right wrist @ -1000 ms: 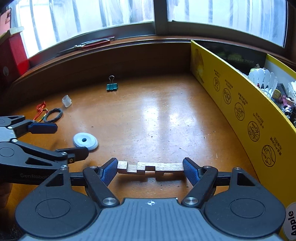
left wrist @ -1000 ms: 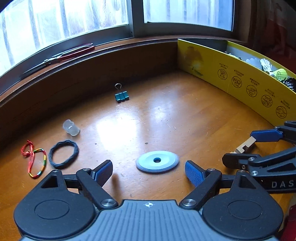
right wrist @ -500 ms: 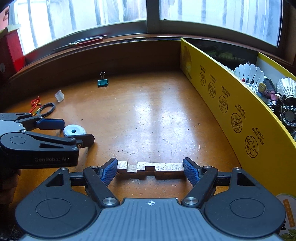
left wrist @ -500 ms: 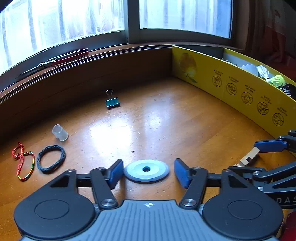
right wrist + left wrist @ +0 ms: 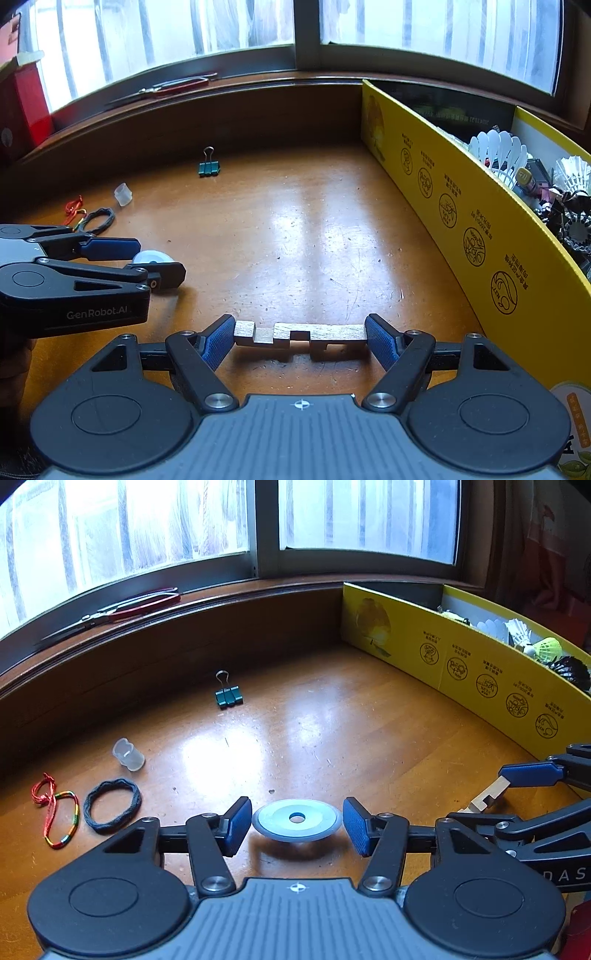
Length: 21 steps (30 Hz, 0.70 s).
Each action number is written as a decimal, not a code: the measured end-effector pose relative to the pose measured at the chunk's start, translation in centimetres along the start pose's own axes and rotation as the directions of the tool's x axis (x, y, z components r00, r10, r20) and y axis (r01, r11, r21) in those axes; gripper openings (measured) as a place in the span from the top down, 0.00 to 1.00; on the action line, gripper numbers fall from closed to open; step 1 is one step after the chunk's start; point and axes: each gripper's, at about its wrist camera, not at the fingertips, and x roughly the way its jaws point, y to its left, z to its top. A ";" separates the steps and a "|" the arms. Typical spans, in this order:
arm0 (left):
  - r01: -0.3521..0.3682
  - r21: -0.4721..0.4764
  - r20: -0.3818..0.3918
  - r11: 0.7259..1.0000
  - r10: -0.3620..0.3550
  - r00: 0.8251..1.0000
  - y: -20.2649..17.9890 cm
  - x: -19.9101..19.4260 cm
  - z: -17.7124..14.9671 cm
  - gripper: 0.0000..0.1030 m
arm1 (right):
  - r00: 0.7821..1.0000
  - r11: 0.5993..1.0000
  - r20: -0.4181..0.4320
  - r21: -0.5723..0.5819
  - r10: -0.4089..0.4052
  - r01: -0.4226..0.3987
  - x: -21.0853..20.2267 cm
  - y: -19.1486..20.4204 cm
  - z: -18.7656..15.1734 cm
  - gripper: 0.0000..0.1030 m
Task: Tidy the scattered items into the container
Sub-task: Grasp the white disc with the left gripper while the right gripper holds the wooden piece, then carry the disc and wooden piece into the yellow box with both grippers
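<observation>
My left gripper (image 5: 297, 825) is shut on a pale blue disc (image 5: 296, 819) with a centre hole and holds it just above the wooden table; a shadow lies under it. The disc also shows in the right wrist view (image 5: 149, 257). My right gripper (image 5: 300, 338) is shut on a notched wooden block (image 5: 301, 334), gripped end to end and lifted off the table; the block also shows in the left wrist view (image 5: 487, 799). The yellow cardboard container (image 5: 461, 206) stands along the right and holds shuttlecocks (image 5: 498, 151) and other clutter.
On the table lie a green binder clip (image 5: 228, 697), a clear plastic cap (image 5: 128, 755), a black hair tie (image 5: 112, 805) and a red braided cord (image 5: 55, 810). Red-handled pliers (image 5: 140, 603) lie on the window ledge. A raised wooden ledge bounds the table's far side.
My left gripper moved forward over the disc, closed on it and lifted it slightly. My right gripper kept hold of the wooden block and rose a little.
</observation>
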 end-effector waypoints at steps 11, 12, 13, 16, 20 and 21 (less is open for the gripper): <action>0.011 0.033 0.104 0.999 -0.015 0.994 0.7 -1.6 3.7 0.45 | 0.998 0.997 0.040 0.068 0.042 -0.044 -1.8 -0.1 1.8 0.26; 0.021 0.036 0.115 0.999 -0.025 0.993 0.6 -1.6 4.3 0.45 | 0.998 0.995 0.045 0.081 0.046 -0.049 -2.1 -0.2 2.1 0.26; 0.036 0.037 0.126 0.999 -0.041 0.991 0.6 -1.5 4.8 0.45 | 0.998 0.994 0.049 0.092 0.049 -0.054 -2.4 -0.2 2.5 0.26; 0.067 0.051 0.169 0.996 -0.075 0.983 -0.2 -1.3 6.6 0.45 | 0.997 0.994 0.062 0.101 0.039 -0.045 -3.4 -0.6 3.9 0.26; 0.048 0.059 0.214 0.997 -0.059 0.975 -2.1 -1.0 9.5 0.45 | 0.994 0.992 0.097 0.116 0.046 -0.057 -4.8 -1.9 5.4 0.26; 0.051 0.062 0.224 0.997 -0.063 0.972 -2.7 -0.9 10.4 0.45 | 0.992 0.990 0.107 0.124 0.060 -0.073 -5.1 -2.4 5.8 0.26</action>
